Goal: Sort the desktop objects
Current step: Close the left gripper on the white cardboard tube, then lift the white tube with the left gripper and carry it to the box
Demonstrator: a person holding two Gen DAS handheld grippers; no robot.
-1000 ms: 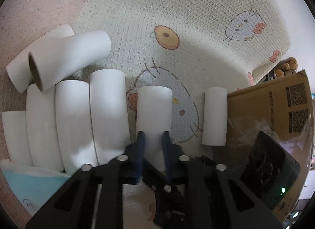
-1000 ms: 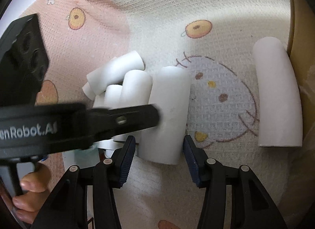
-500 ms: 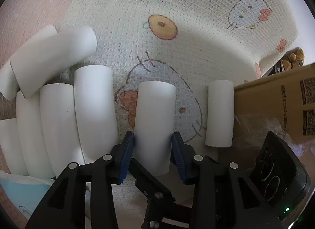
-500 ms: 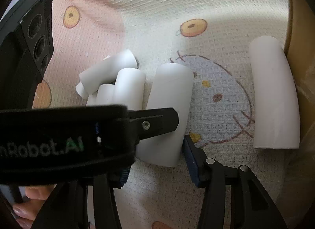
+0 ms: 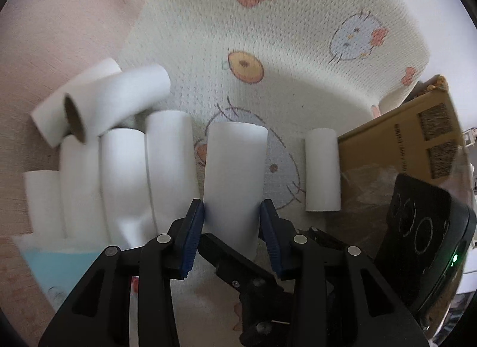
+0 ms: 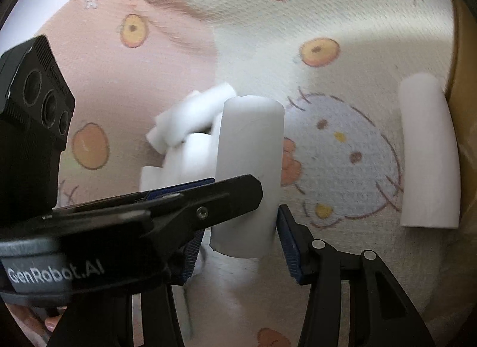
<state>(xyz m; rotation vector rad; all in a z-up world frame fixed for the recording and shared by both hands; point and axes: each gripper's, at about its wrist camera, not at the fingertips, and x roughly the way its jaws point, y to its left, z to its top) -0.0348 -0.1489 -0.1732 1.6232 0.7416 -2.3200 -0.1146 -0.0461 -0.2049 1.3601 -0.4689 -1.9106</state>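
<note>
A white paper roll (image 5: 235, 168) lies lengthwise over the cat face printed on the cloth. My left gripper (image 5: 232, 221) is shut on its near end, both blue pads against its sides. In the right wrist view the same roll (image 6: 250, 153) looks raised a little off the cloth, and a left finger (image 6: 226, 194) crosses in front of it. My right gripper (image 6: 238, 251) straddles the roll's near end with small gaps at its pads, so it is open. The right gripper's camera body (image 5: 423, 239) shows at the lower right.
Several white rolls are heaped to the left (image 5: 125, 174) (image 6: 190, 138), two of them lying across the others. A single roll (image 5: 322, 168) (image 6: 426, 153) rests against a cardboard box (image 5: 402, 138). A light blue item (image 5: 50, 269) lies at the lower left.
My left gripper went from shut above the roll to open around it, then gripped it. The roll's end has since come up slightly. My right gripper has hardly moved.
</note>
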